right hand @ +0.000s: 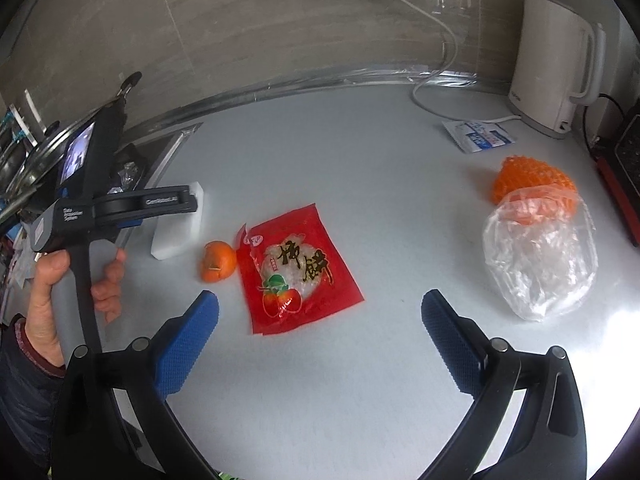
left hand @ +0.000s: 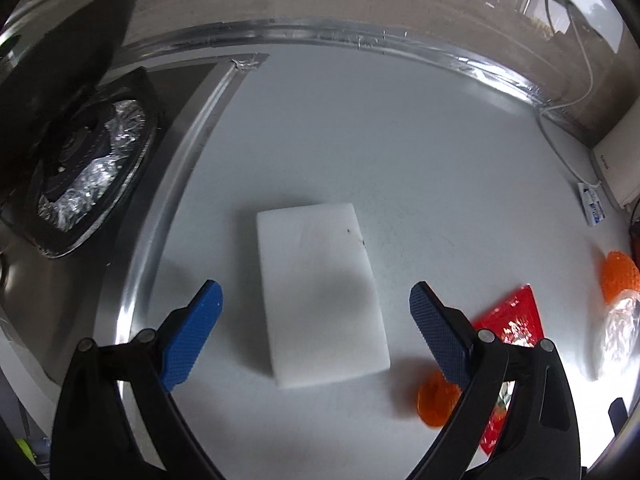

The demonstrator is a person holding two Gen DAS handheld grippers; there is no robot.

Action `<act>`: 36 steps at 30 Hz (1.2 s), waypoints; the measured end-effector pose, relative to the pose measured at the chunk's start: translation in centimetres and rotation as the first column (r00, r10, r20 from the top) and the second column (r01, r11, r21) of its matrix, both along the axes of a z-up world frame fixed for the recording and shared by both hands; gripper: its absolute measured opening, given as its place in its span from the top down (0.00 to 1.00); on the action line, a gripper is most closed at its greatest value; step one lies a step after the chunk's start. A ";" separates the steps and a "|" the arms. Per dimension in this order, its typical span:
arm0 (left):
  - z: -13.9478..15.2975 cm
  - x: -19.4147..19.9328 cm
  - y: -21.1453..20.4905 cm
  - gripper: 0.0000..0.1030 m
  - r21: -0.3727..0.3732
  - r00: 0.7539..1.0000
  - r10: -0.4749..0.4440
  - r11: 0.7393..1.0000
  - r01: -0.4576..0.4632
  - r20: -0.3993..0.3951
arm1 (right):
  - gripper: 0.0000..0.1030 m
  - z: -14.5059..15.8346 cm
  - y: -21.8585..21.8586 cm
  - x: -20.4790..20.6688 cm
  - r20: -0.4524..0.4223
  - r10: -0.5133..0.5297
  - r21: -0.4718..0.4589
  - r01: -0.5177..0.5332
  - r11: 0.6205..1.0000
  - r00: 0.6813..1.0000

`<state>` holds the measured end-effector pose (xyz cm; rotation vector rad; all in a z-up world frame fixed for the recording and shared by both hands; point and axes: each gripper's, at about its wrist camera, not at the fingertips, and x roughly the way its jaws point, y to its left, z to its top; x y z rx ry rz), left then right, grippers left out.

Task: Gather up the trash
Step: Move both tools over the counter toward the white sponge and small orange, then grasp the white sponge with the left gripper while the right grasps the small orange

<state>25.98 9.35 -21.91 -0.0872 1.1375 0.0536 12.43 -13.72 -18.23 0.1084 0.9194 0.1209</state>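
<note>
Since both grippers are held wide apart and empty above the white desk, the choice of the first piece of trash is judged to turn on the red snack wrapper, taken as the landmark. Seen from the right wrist, the right gripper is aimed almost straight at the wrapper, which lies flat just ahead of the fingers, its long axis running away and slightly leftward. An orange peel touches the wrapper's left edge; a white foam block lies further left, and a clear plastic bag with orange netting lies well to its right. The left gripper is centred over the foam block, with the wrapper off beside its right finger. The right hand is judged nearer the wrapper.
</note>
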 end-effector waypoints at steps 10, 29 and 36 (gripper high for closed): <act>-2.3 1.6 -0.6 0.13 0.018 0.999 -0.009 1.000 0.009 -0.035 | 0.02 -1.3 1.3 1.8 -0.023 0.031 0.012 -0.030 0.999 0.999; 0.3 0.1 3.2 0.42 -0.039 0.999 0.003 0.999 -0.001 0.040 | 0.31 -3.1 8.7 5.8 -0.039 0.241 -0.029 -0.242 0.970 0.970; 2.2 -1.8 5.1 0.42 -0.057 0.997 0.007 0.998 -0.003 0.072 | 0.47 -5.0 10.9 7.3 -0.102 0.258 -0.028 -0.262 0.965 0.961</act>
